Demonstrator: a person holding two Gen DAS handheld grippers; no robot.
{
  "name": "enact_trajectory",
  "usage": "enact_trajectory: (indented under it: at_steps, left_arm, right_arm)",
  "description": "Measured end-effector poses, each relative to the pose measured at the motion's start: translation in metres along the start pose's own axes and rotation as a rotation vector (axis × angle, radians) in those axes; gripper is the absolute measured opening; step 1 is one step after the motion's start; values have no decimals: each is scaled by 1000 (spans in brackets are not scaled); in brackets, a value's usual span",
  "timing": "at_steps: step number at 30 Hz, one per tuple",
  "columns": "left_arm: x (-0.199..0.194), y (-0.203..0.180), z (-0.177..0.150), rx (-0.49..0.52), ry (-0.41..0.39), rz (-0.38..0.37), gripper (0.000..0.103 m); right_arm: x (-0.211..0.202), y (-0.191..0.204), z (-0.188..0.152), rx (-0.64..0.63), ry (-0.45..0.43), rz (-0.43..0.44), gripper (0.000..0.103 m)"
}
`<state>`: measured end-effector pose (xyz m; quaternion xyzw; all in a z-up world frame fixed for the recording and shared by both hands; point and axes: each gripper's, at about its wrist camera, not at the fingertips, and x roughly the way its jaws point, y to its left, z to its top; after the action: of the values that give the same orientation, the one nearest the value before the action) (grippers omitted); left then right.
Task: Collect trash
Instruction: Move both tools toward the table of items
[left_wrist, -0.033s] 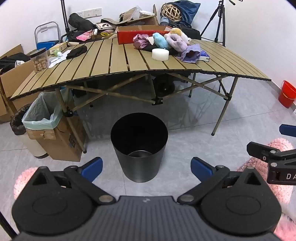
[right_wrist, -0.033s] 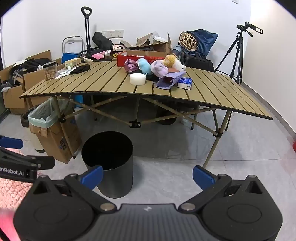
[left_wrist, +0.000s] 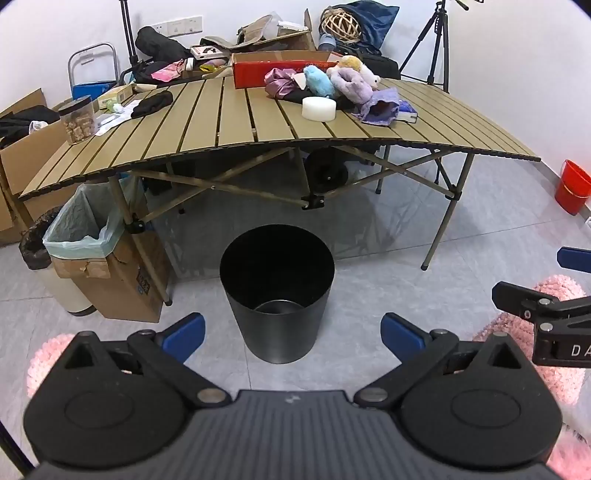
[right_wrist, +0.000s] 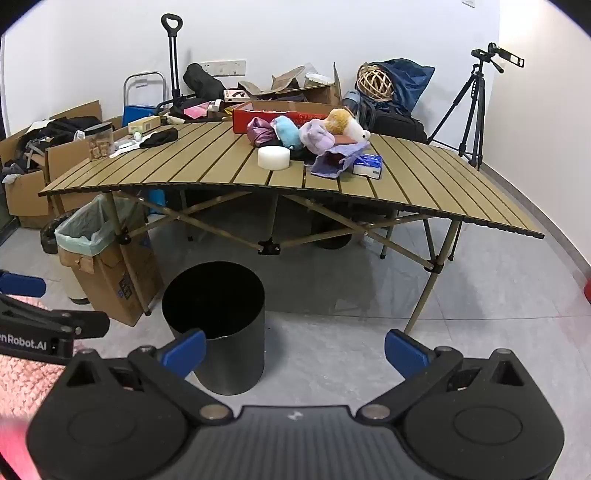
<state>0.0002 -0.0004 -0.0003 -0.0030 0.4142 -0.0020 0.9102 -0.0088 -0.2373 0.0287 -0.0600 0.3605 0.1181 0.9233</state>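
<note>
A black round bin (left_wrist: 236, 295) stands open on the grey floor in front of a slatted folding table (left_wrist: 221, 122); in the right wrist view the bin (right_wrist: 236, 362) is low and left of centre. On the table lie a white foam disc (left_wrist: 319, 108), soft toys (left_wrist: 347, 83), a purple cloth (left_wrist: 380, 107), a tissue pack (right_wrist: 367, 164) and a black cloth (left_wrist: 153, 103). My left gripper (left_wrist: 292, 334) hangs open just above the bin's near side, with nothing between its fingers. My right gripper (right_wrist: 295, 350) is open and empty too, to the bin's right.
A cardboard box lined with a green bag (left_wrist: 81, 236) stands by the table's left leg. A red bucket (left_wrist: 572, 184) sits far right, a tripod (right_wrist: 472, 110) behind the table. Boxes and bags crowd the back wall. Pink fluffy fabric (left_wrist: 554, 369) shows at the lower edges.
</note>
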Motion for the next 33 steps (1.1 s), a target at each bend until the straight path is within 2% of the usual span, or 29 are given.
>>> enact_trajectory:
  at_steps: [12, 33]
  left_arm:
    - [0, -6, 0, 22, -21, 1, 103]
    - [-4, -9, 3, 26, -28, -15, 103]
  right_arm:
    - [-1, 2, 1, -6, 3, 17, 103]
    - [-8, -6, 3, 9, -12, -2, 103]
